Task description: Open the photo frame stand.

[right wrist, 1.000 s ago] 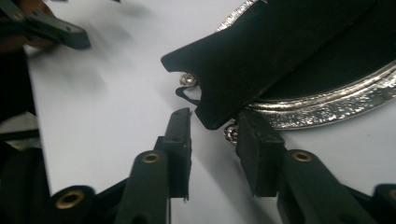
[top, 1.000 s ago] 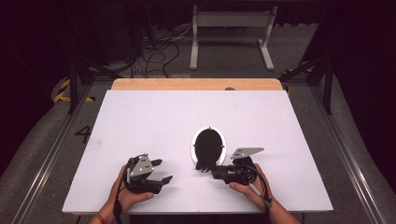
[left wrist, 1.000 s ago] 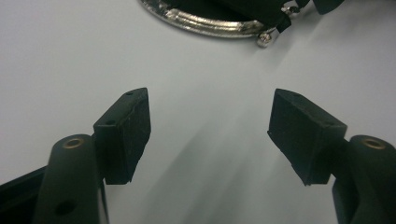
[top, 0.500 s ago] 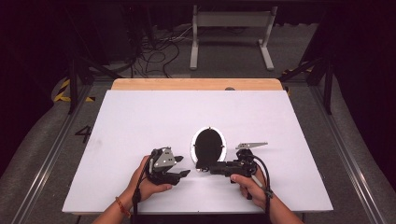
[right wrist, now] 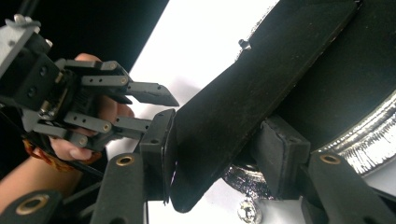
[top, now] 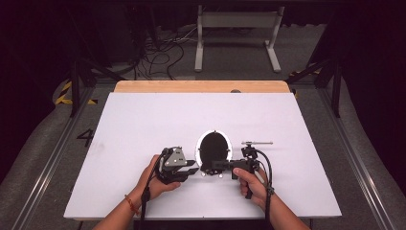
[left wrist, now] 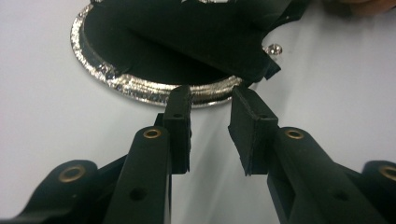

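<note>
A black oval dish [top: 213,148] with a crinkled silver rim [left wrist: 135,86] lies near the front middle of the white table [top: 143,120]. A flat black flap [right wrist: 243,102] slants up out of it. My right gripper [top: 210,167] reaches in from the right, and its jaws have just been opening. The flap stands between them in the right gripper view [right wrist: 215,135], leaning against the pads. My left gripper [top: 195,170] comes from the left. Its jaws have just been closing, and they stand apart at the rim [left wrist: 212,100] with nothing between them.
A small silver stud [left wrist: 274,48] sits on the table beside the rim. A wooden strip [top: 201,86] runs along the table's far edge. Beyond it stand a metal frame [top: 234,28] and floor cables [top: 158,52].
The left hand has moved right, up to the dish's near edge, and its jaws have narrowed. The right gripper has shifted slightly left onto the dish, and its jaws have widened.
</note>
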